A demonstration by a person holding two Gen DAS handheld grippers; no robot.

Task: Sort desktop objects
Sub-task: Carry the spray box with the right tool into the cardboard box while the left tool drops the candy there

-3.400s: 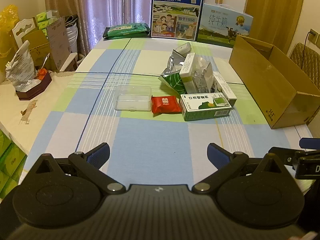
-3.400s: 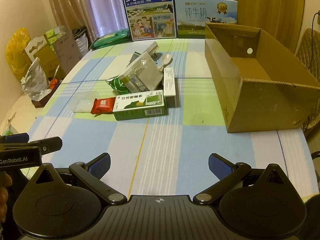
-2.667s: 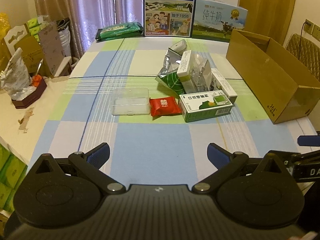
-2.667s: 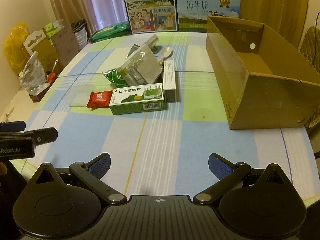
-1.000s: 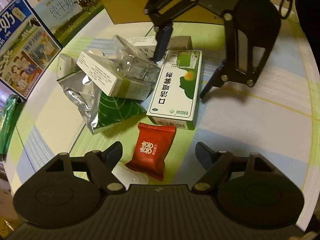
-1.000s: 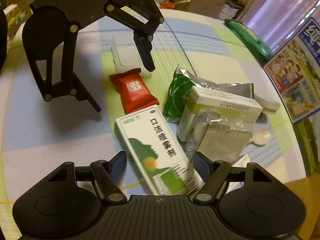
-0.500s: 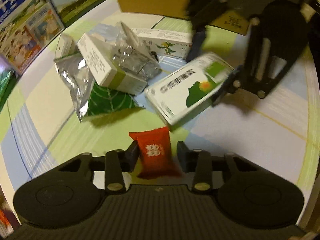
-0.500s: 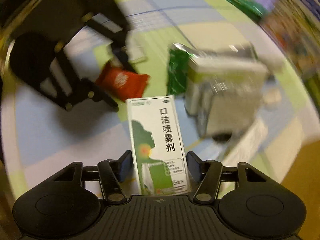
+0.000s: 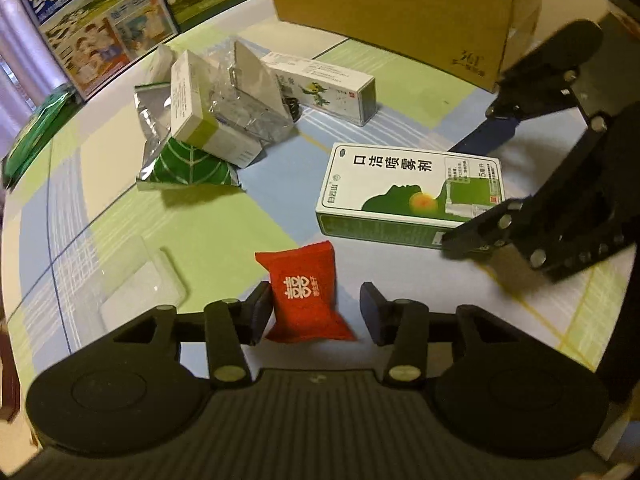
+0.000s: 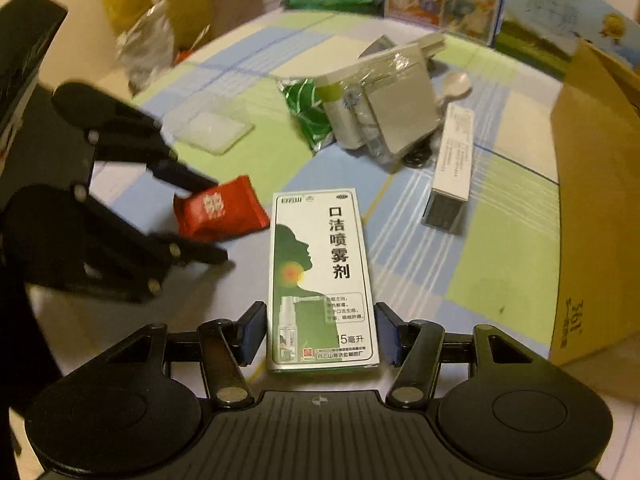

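A red candy packet (image 9: pixel 306 292) sits between the fingers of my left gripper (image 9: pixel 316 308), which is shut on it; the left pad presses its side. From the right wrist view the same packet (image 10: pixel 220 212) shows pinched in that gripper (image 10: pixel 218 220) just above the checked tablecloth. My right gripper (image 10: pixel 320 334) is shut on the near end of a green-and-white spray box (image 10: pixel 320 264), which points away from me. In the left wrist view that box (image 9: pixel 400 184) lies lengthwise with the right gripper (image 9: pixel 450 196) clamped on its right end.
An open cardboard box (image 9: pixel 400 12) stands at the far right. A pile holds a white box (image 9: pixel 192 108), a clear wrapped pack (image 9: pixel 248 96), a green leaf pouch (image 9: pixel 188 168) and a long white box (image 9: pixel 320 88). A clear plastic case (image 9: pixel 132 280) lies left. Milk cartons (image 9: pixel 92 20) line the back.
Both grippers came down from the table's front edge to the pile and shut, the left on the red packet, the right on the spray box. The spray box has turned away from the pile.
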